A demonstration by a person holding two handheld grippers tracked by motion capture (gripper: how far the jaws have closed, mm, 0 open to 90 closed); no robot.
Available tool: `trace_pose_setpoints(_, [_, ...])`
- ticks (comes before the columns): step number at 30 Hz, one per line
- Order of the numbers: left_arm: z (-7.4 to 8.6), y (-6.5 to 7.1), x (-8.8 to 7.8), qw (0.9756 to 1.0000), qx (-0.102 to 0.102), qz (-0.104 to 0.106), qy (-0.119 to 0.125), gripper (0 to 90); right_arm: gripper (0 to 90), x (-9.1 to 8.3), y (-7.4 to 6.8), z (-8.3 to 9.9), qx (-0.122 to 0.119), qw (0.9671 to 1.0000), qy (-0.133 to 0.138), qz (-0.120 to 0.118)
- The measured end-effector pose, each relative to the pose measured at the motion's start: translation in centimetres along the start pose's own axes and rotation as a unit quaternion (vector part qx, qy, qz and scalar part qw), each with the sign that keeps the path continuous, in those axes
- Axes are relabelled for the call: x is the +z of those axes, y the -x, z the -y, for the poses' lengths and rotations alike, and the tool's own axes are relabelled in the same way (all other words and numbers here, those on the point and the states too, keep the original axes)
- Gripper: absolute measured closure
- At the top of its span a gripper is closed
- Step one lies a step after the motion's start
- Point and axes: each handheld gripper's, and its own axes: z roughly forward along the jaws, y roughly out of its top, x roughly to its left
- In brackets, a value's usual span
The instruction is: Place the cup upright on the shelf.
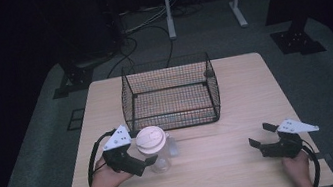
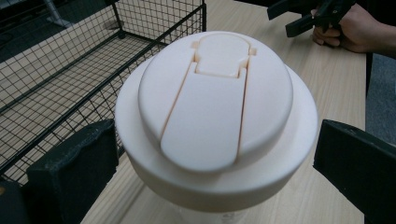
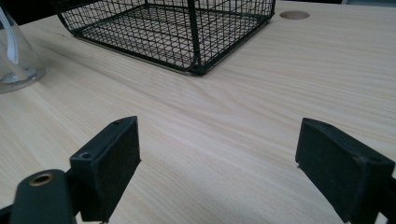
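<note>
A clear bottle (image 1: 161, 161) with a wide cream flip-top lid (image 1: 150, 140) stands upright on the table, just in front of the wire basket's left front corner. My left gripper (image 1: 144, 147) is open, one jaw on each side of the bottle just below the lid (image 2: 210, 107). The left jaw is close to the lid's rim and the right jaw stands clearly apart. My right gripper (image 1: 260, 134) hovers open low over the bare wood at the front right with nothing between its jaws (image 3: 233, 163). The bottle's clear base (image 3: 16, 60) shows at the far left of the right gripper view.
An empty black wire basket (image 1: 173, 117) sits at the middle back of the light wooden table (image 1: 226, 165); its mesh (image 2: 70, 70) is right behind the bottle. A round cable hole (image 3: 294, 15) lies beyond the basket's corner (image 3: 194, 65). The right hand and gripper (image 2: 313, 16) show across the table.
</note>
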Motion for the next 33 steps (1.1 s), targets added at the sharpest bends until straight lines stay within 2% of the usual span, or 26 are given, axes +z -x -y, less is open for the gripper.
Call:
trace_pose_setpoints(9, [-0.6, -0.1, 1.0, 0.9998, 0.008, 0.004, -0.016, 0.0, 12.8, 0.0, 0.0, 0.0, 0.000, 1.0000, 0.000, -0.001])
trace_pose_setpoints(20, [-0.9, -0.4, 2.3, 0.9992, 0.008, 0.013, -0.038, 0.0, 12.8, 0.0, 0.0, 0.0, 0.000, 1.0000, 0.001, -0.003])
trace_pose_setpoints(29, [-1.0, -0.6, 2.8, 0.9983, 0.006, 0.019, -0.055, 0.0, 12.9, 0.0, 0.0, 0.0, 0.000, 1.0000, 0.001, -0.003])
trace_pose_setpoints(33, [-1.0, -0.7, 2.6, 0.9981, 0.006, 0.021, -0.057, 4.4, 12.8, 0.0, 0.0, 0.0, 0.000, 1.0000, 0.001, -0.004])
